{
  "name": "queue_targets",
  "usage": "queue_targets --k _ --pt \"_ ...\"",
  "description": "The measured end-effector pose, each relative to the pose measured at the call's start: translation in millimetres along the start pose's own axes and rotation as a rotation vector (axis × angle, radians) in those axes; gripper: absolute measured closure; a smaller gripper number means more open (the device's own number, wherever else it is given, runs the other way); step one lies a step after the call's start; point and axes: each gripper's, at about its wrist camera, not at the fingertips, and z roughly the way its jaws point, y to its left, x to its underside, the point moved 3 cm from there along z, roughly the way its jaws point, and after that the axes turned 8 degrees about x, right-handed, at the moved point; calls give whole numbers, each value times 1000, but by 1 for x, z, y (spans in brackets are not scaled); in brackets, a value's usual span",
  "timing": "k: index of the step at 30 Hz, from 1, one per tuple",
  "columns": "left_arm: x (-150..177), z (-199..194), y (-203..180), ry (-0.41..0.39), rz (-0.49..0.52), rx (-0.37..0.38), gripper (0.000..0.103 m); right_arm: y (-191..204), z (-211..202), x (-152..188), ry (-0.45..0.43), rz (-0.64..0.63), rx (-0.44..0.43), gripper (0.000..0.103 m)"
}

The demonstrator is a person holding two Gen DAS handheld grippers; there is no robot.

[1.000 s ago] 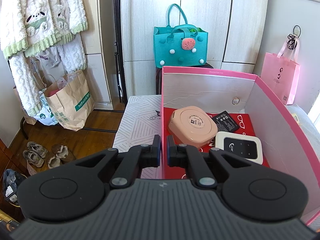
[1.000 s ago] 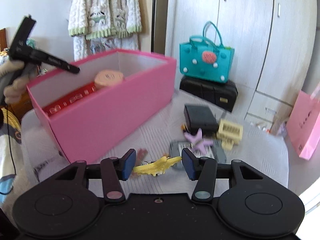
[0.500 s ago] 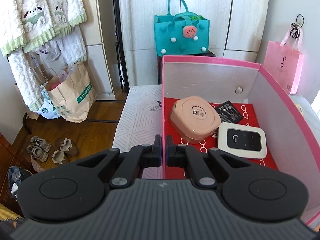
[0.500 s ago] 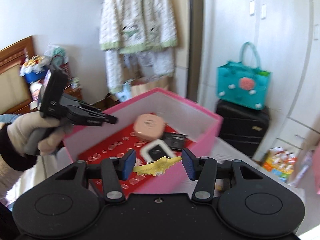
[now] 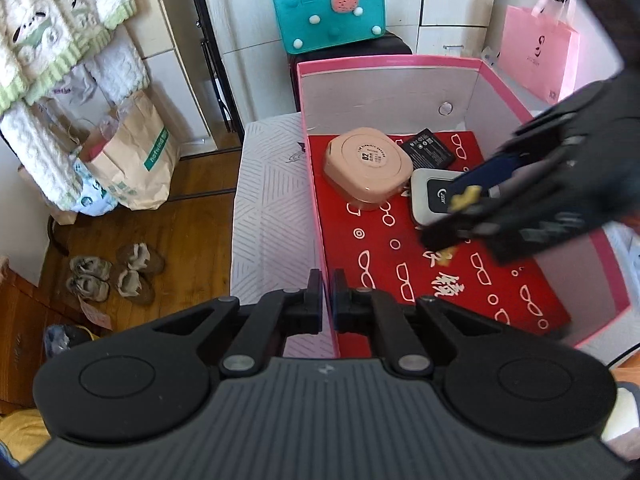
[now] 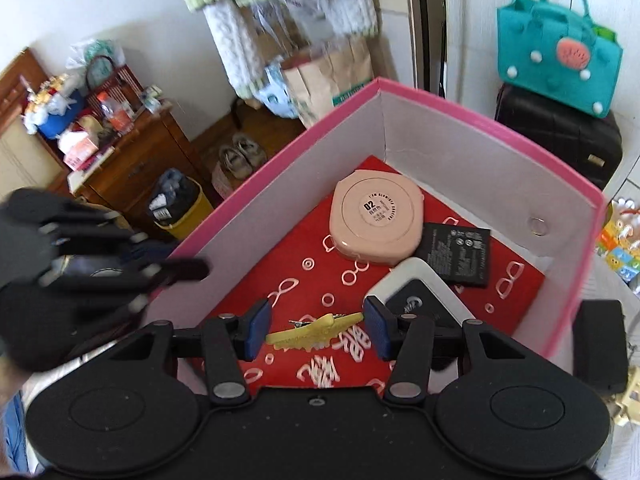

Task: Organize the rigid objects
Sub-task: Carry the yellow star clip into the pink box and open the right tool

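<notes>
The pink box with a red patterned floor holds a round pink case, a black card and a white router. My left gripper is shut on the box's near left wall. My right gripper is shut on a yellow hair clip and hovers over the box floor, in front of the router and the pink case. The right gripper also shows in the left wrist view, over the router.
The box sits on a white patterned surface. A teal bag on a black case stands behind it. A pink bag hangs at the right. Shoes and paper bags lie on the wooden floor at the left.
My right gripper carried the yellow clip from the table over the box wall and now holds it low inside the box. My left gripper stayed clamped on the box wall.
</notes>
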Motion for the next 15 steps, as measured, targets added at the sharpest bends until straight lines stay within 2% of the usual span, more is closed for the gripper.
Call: queue_targets --k 3,7,9,13,15 --pt "2 -3 -2 0 -21 -11 100 1 21 -7 63 30 18 47" --pt "5 -9 -9 -18 -5 -43 100 -3 42 -13 98 104 3 47" --pt "6 -10 -10 -14 0 -50 100 -8 41 -14 81 171 10 46" --pt "8 -12 -8 -14 -2 -38 100 -15 16 -5 -5 187 -20 41" --pt "9 -13 -8 -20 1 -34 100 -18 -2 2 -57 178 -6 39"
